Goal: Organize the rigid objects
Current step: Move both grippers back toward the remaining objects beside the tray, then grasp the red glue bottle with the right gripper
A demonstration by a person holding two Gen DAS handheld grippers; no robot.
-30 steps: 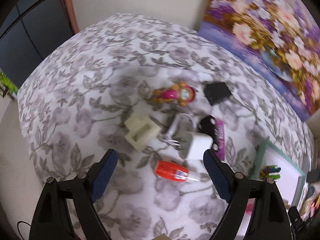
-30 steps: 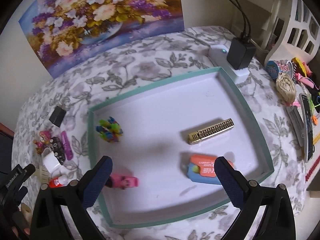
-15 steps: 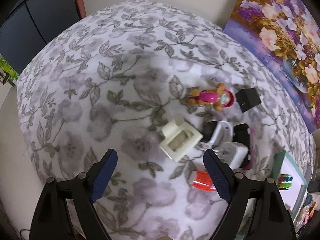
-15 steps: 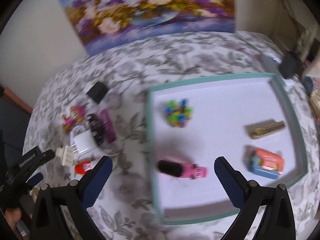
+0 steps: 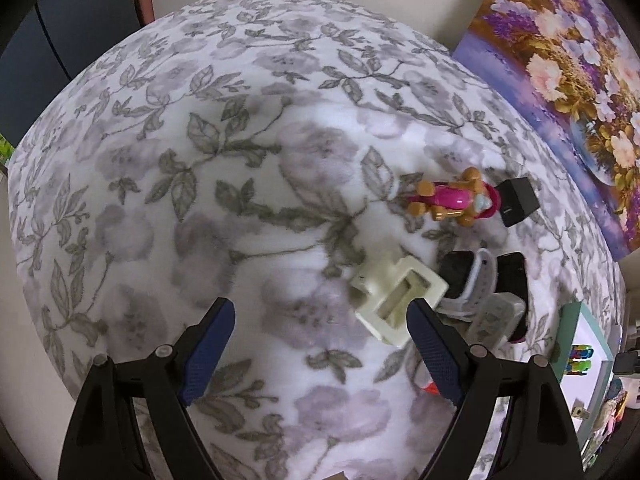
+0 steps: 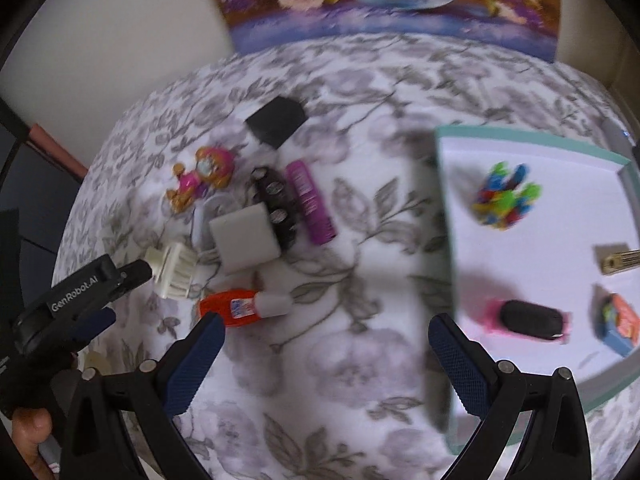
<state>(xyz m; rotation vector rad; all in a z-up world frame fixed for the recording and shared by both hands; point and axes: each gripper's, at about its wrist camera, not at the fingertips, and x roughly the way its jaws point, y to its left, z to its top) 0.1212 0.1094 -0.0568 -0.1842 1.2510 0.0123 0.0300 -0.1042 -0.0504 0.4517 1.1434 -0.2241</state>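
The left gripper (image 5: 320, 344) hangs over the flowery tablecloth (image 5: 200, 200) with its two blue fingers spread wide and nothing between them. Under it there is only bare cloth, with lots of room toward 9 and 12 o'clock, out to the round table edge. Its right finger tip sits just by the cream clip (image 5: 398, 300), at 3 o'clock from the gap.

The little pile is bunched close together. In the right wrist view the cream clip (image 6: 172, 270) lies at the pile's 8 o'clock, with the white charger block (image 6: 244, 236) touching it. The black battery strip (image 6: 274, 204) and the purple tube (image 6: 310, 202) lie side by side at the block's 2 o'clock. The pink doll (image 6: 202, 178) is at 11 o'clock, and the black box (image 6: 276, 120) at 12 o'clock, a bit apart. The red glue bottle (image 6: 244, 306) lies at 6 o'clock, just past the left finger tip of the right gripper (image 6: 326, 344).

The right gripper is also spread wide and holds nothing. Open cloth lies between its fingers. The green-edged tray (image 6: 444, 216) is at 3 o'clock, its near edge close to the right finger. Inside are a bright block toy (image 6: 506, 200), a pink and black thing (image 6: 528, 320), a gold bar (image 6: 618, 260) and an orange and blue box (image 6: 618, 324), with white floor free in between.
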